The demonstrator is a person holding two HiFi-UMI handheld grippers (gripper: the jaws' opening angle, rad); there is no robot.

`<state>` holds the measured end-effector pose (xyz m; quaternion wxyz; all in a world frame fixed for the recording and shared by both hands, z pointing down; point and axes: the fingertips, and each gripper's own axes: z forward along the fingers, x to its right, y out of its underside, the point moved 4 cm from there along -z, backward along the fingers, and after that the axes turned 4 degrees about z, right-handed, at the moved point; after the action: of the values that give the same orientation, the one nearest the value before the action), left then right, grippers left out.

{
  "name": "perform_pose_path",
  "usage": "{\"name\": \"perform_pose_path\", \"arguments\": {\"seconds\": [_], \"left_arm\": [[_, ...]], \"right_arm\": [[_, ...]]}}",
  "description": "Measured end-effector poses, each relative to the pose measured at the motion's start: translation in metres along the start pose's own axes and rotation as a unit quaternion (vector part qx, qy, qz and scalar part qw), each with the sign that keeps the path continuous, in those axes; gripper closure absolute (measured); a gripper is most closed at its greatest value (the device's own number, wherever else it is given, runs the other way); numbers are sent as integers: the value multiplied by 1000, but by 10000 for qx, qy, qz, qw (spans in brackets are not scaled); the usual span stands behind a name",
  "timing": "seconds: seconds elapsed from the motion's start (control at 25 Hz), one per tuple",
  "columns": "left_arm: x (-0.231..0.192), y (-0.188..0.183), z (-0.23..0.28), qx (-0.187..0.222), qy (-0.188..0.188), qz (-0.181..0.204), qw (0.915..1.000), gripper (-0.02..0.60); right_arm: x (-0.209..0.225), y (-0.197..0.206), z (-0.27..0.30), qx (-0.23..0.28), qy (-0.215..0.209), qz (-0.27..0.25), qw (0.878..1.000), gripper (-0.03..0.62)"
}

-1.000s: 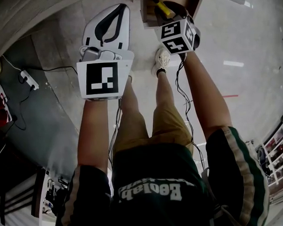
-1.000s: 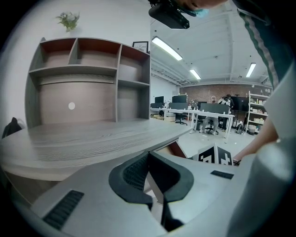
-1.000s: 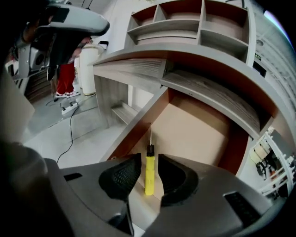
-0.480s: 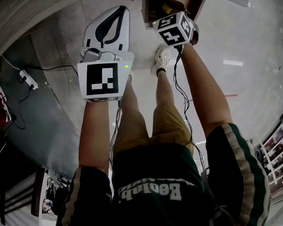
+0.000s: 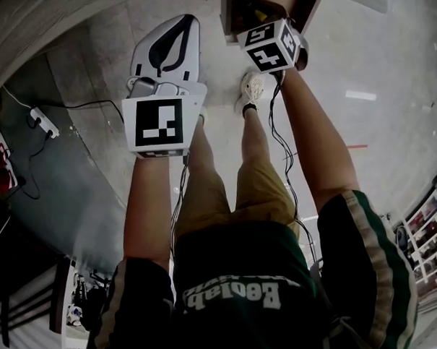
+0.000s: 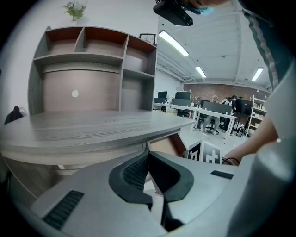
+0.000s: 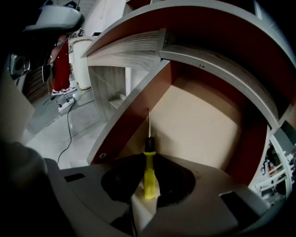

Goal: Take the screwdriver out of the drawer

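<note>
The screwdriver (image 7: 148, 175) has a yellow handle and a thin steel shaft that points to the back of the open drawer (image 7: 199, 120). It lies along the drawer's left red-brown wall. My right gripper (image 7: 149, 156) is shut on its handle, the jaw tips meeting at the black collar. In the head view the right gripper (image 5: 261, 18) reaches into the drawer (image 5: 231, 14) at the top edge, and its marker cube hides the jaws. My left gripper (image 5: 187, 21) hovers left of the drawer, shut and holding nothing. Its jaw tips touch in the left gripper view (image 6: 148, 155).
A grey wooden desk (image 6: 92, 127) with a shelf unit (image 6: 92, 55) on it stands over the drawer (image 6: 169, 143). A power strip (image 5: 43, 123) with a cable lies on the floor at left. The person's shoe (image 5: 251, 89) stands below the drawer.
The right gripper has moved deeper into the drawer and now covers the yellow handle, which lay in plain sight a second ago. The left gripper has barely shifted.
</note>
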<state>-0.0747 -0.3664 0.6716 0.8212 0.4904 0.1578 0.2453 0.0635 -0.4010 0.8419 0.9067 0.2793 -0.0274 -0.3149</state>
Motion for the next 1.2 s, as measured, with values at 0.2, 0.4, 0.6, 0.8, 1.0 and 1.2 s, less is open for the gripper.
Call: {"name": "perform_pose_path", "arguments": {"seconds": [0.2,0.4,0.6,0.8,1.0,1.2], "left_arm": [[1,-1,-2,-8,9,-17,10000,564],[-1,-1,-6,-17,-24,-37,10000,563],[1,-5,-16,7,-50,-12,10000,563],[4,-22,-33,-21,-161,26,9999,563],[14,-57,-55,-100,-196,22,9998,565],[29,-95,-82,-200,-155,11,9997,565]], "right_arm": [[0,-1,-3,1,-11,9,10000,511],[-1,-2,-7,6,-22,28,10000,511],[-2,-5,-22,72,-23,80,9999,511],[0,-14,-53,115,-16,84,9999,511],[2,-24,-108,138,-93,142,9998,511],[3,-46,-177,290,-199,61,9994,511]]}}
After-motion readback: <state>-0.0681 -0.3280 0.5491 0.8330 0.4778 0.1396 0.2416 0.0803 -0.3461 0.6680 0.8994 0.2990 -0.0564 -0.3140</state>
